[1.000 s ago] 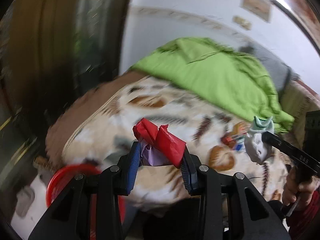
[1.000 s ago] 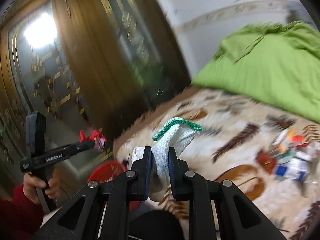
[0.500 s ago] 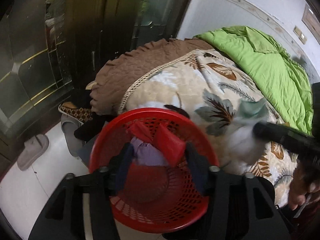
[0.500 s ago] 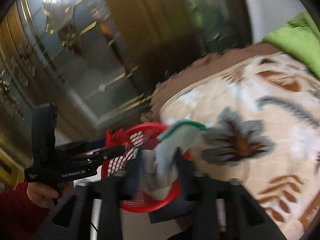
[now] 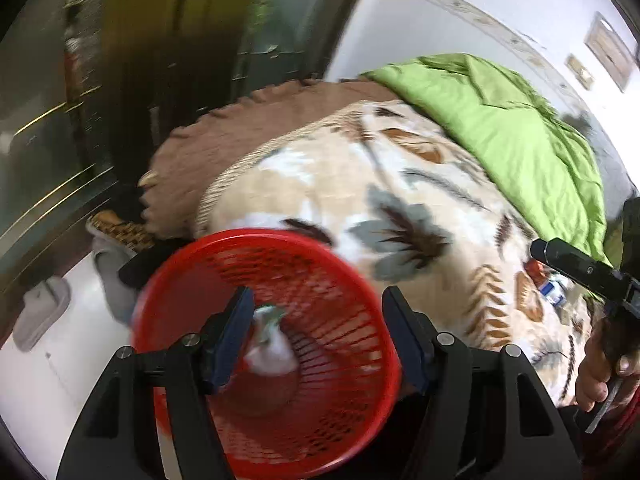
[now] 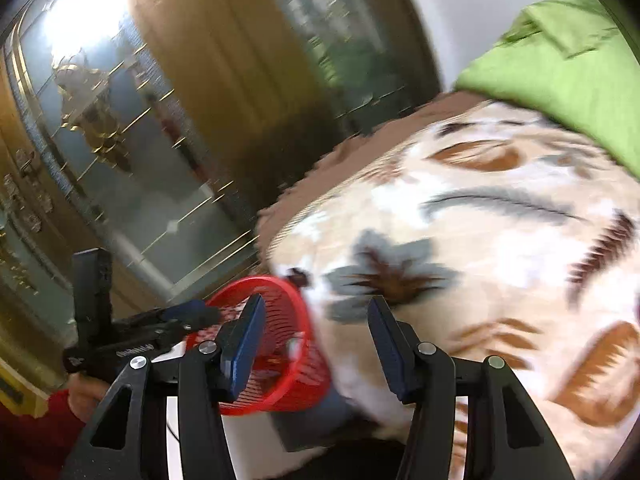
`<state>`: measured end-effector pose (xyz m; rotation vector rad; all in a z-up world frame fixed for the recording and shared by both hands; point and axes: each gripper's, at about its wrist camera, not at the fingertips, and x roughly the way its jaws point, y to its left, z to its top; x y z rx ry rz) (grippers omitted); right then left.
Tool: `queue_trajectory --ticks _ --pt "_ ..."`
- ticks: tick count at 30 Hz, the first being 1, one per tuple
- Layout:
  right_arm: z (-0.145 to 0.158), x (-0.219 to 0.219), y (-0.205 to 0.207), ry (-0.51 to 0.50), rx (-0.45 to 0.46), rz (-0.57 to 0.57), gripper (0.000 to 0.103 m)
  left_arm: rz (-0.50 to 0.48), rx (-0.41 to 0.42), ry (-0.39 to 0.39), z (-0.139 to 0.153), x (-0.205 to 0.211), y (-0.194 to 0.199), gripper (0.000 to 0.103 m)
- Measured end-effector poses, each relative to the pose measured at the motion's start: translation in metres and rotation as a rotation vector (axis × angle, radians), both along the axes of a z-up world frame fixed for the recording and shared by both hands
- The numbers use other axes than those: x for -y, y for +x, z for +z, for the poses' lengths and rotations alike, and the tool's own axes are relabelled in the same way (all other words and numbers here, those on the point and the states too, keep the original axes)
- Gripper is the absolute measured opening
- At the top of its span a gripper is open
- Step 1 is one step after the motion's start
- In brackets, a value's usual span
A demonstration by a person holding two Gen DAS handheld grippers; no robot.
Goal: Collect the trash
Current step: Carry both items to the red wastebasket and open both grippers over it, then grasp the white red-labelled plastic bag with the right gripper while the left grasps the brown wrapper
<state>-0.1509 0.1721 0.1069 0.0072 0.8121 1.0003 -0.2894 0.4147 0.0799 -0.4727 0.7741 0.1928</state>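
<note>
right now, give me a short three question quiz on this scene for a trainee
1. True or false: the left gripper is clamped on a red wrapper.
2. Where is the white and green crumpled item? A) on the bed B) in the red basket C) in the right gripper
3. Fill in: the plain cover at the far end of the bed is coloured ____.

Key:
1. False. Its jaws stand wide apart with nothing between them.
2. B. It lies inside the basket, and the right gripper is open and empty.
3. Green, the green blanket.
</note>
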Motion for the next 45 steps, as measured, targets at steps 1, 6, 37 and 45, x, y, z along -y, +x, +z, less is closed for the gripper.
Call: queue_trajectory --ticks 1,6,37,45 --pt "0.001 0.019 0.002 0.006 0.005 -0.038 0.057 -0.029 0.005 0.007 0.003 0.011 0.007 0.066" --pt "0.006 0.109 0.010 0.016 0.056 -0.240 0.057 -0.215 0.025 0.032 0.016 0.078 0.052 0.066" --pt "-0.086 0.401 0.125 -0.140 -0.075 -1.103 0.044 -0.733 -0.081 0.170 -0.055 0.413 0.324 0.079" --pt "-0.072 0.392 0.120 -0.147 0.011 -1.093 0.026 -0.714 -0.022 0.095 -0.062 0.399 0.328 0.051"
